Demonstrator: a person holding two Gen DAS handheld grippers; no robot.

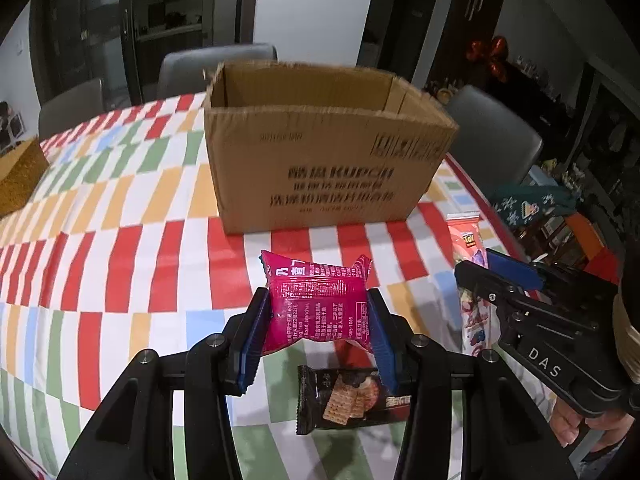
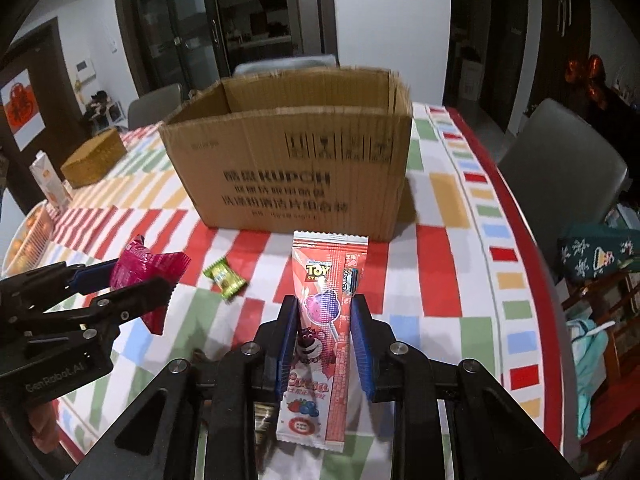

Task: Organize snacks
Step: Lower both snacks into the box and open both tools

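Magenta packet: the magenta snack packet is pinched at its sides between the blue pads of the left gripper, lifted off the table, long axis running near to far, crimped end pointing toward the box; printed back face up.
Red-and-white pouch: the Toy Story lollipop pouch stands upright between the blue pads of the right gripper, long axis vertical, top seal up, front face toward the camera; the pads close on its two long edges.
Box: the cardboard box, top open, sits on the far side of the table beyond both grippers, printed side facing near.
Surface: a tablecloth chequered in red, white, green, orange and blue.
Room: grey chairs around the table, dark glass doors behind.
Other snacks: a dark cracker packet lies flat beneath the left gripper; a green candy lies between the two grippers.
Far left: a woven basket and an orange carton.
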